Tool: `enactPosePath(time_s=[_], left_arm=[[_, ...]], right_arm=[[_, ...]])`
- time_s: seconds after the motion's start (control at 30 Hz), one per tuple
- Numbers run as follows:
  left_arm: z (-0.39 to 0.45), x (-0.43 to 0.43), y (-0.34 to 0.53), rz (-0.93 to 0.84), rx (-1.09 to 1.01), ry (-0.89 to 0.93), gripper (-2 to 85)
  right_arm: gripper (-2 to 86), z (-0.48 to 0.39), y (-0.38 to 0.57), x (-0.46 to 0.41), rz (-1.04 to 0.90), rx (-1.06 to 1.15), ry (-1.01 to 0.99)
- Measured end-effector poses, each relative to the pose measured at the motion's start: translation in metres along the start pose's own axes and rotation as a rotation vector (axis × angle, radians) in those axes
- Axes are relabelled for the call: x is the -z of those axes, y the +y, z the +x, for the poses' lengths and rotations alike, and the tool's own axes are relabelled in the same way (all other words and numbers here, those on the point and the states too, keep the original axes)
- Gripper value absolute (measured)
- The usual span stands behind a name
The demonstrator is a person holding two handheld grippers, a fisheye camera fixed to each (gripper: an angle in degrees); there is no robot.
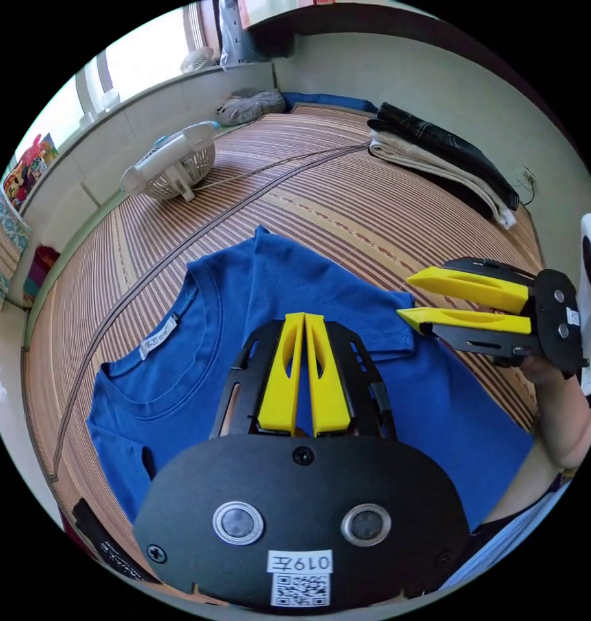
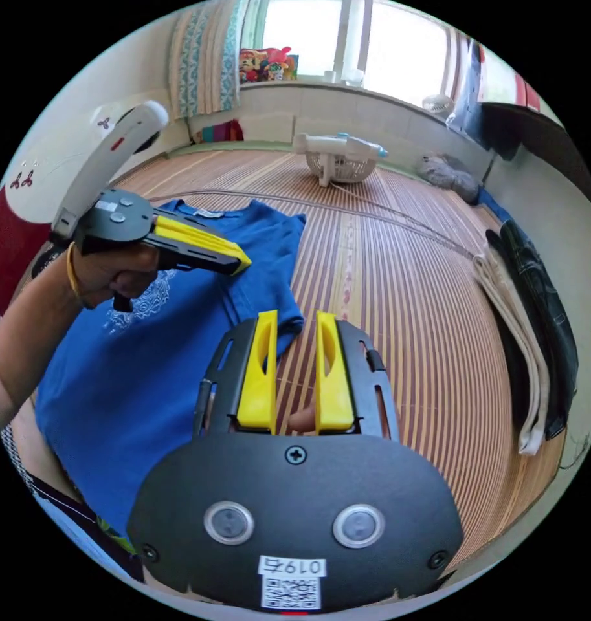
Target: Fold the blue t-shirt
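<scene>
Two yellow-fingered claws hovered over a smooth blue cotton t-shirt (image 1: pixel 347 291) on the ribbed striped mat floor (image 1: pixel 321 187). Left claw (image 1: pixel 303 320) was pinched closed on nothing; right claw (image 2: pixel 295 320) stood narrowly parted.

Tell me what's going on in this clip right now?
A person holds a gripper in each hand over a blue t-shirt spread on a striped mat. One sleeve is already folded in over the shirt. The left gripper, fingers together, hovers above the shirt; whether it pinches fabric is unclear. The right gripper is open at the shirt's folded edge, gripping nothing. A fan and stacked clothes lie beyond.
</scene>
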State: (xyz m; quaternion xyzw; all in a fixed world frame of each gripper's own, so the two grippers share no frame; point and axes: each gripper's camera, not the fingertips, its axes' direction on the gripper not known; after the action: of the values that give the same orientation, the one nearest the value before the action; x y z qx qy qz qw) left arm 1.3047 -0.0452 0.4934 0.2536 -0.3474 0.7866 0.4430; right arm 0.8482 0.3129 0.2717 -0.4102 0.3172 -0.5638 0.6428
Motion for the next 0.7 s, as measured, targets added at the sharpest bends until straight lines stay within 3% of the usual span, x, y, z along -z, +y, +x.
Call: enactPosePath(time_s=[0.13, 0.23, 0.53, 0.63, 0.7], left_arm=[[0.001, 0.024, 0.022, 0.020, 0.037, 0.042, 1.0], [0.010, 0.041, 0.037, 0.043, 0.023, 0.020, 0.9], [0.034, 0.107, 0.072, 0.042, 0.001, -0.054, 0.9], [0.021, 0.174, 0.121, 0.174, 0.100, -0.068, 0.9], [0.006, 0.202, 0.154, 0.145, 0.177, -0.120, 0.9]], right_arm=[[10.4, 0.054, 0.014, -0.034, -0.032, -0.150, -0.233], [5.4, 0.082, 0.028, -0.053, -0.007, -0.208, -0.359], [3.1, 0.068, 0.039, -0.093, -0.014, -0.141, -0.201], [5.9, 0.069, 0.042, -0.093, 0.021, -0.132, -0.155], [6.1, 0.067, 0.043, -0.087, 0.049, -0.123, -0.079]])
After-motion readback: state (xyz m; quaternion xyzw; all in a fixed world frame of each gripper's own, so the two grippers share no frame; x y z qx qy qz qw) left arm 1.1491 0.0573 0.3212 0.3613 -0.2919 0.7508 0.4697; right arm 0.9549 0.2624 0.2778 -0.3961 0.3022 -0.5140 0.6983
